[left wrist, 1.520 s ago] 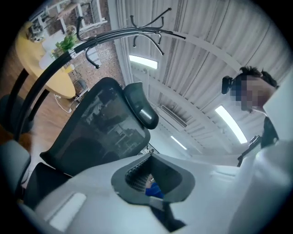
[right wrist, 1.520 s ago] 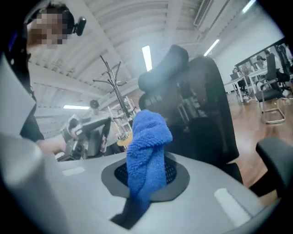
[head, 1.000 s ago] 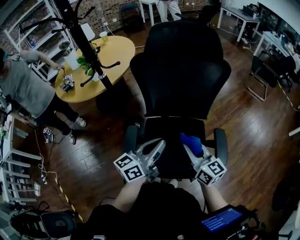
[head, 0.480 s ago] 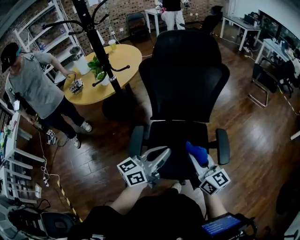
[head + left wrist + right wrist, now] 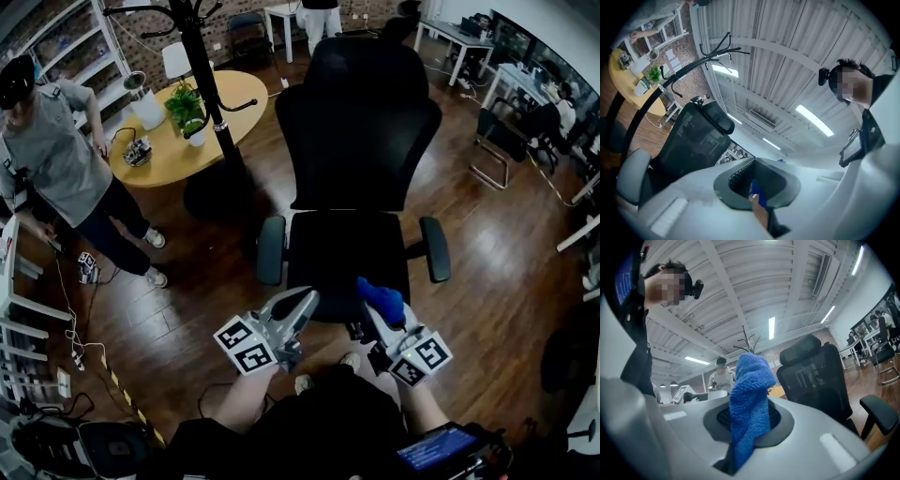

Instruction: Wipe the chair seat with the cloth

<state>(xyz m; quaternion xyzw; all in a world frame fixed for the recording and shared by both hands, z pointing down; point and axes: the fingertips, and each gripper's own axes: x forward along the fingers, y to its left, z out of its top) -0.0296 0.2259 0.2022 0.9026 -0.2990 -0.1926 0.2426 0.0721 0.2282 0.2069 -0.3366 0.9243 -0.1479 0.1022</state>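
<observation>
- The right gripper (image 5: 750, 425) has its fingers (image 5: 825, 437) pinching a blue cloth (image 5: 751, 380). The cloth stands up in a bunch past the fingertips, and its lower end is hidden down in the cleft between them.
- The left gripper (image 5: 757, 197) has its fingers (image 5: 693, 197) pressed together. Only a thin slit shows between them, with a blue and tan sliver in it that is too small to identify.
- In the head view, the black chair seat (image 5: 347, 253) lies just ahead of both pairs of fingers. The cloth sits over the seat's front edge, and whether it touches the seat cannot be told.
- Both gripper views tilt up toward the ceiling lights. They catch the chair's backrest (image 5: 815, 376) beyond the fingertips but not the seat.
- Only the head view shows the marker cube (image 5: 419, 358) behind the right fingers, and the round yellow counter (image 5: 178, 141) well beyond the left fingers. A person (image 5: 56, 159) stands beside that counter, partly cut off at the frame edge.
</observation>
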